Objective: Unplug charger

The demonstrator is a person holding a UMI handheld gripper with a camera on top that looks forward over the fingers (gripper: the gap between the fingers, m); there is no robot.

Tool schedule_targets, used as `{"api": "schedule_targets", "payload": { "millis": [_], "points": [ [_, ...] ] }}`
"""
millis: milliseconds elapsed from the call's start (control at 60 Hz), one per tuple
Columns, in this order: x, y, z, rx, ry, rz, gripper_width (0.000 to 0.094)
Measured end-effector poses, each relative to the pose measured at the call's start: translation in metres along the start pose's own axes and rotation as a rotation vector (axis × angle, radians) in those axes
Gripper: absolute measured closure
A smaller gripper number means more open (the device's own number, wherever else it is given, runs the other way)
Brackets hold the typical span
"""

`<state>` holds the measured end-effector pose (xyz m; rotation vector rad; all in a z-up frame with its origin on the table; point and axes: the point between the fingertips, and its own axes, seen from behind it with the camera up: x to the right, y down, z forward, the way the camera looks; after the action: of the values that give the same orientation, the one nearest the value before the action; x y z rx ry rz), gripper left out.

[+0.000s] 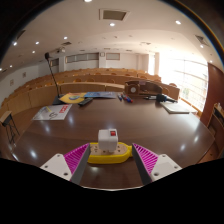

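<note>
A white charger (107,139) stands plugged into a yellow power strip (110,154) on the dark wooden table (60,135). My gripper (111,162) is open. Its pink-padded fingers (76,157) sit at either side of the yellow strip, with a gap at each side. The charger stands between and just ahead of the fingertips, resting on its own socket.
Beyond the strip lie coloured mats and papers (55,111), a round yellow and blue item (73,98) and a dark bag (146,88). Wooden benches line the far wall. Windows (188,75) are at the right.
</note>
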<state>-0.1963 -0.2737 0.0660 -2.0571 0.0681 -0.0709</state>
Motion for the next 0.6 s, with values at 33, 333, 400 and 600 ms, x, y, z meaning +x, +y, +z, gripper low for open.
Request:
{"api": "schedule_targets", "payload": {
  "millis": [33, 333, 400, 600],
  "points": [
    [-0.003, -0.004, 0.013, 0.006, 0.005, -0.006, 0.0096],
    [-0.008, -0.011, 0.069, 0.009, 0.037, 0.019, 0.0548],
    [-0.010, -0.013, 0.069, 0.014, 0.023, 0.025, 0.0599],
    [-0.008, -0.014, 0.068, 0.011, 0.036, 0.035, 0.0694]
  ]
}}
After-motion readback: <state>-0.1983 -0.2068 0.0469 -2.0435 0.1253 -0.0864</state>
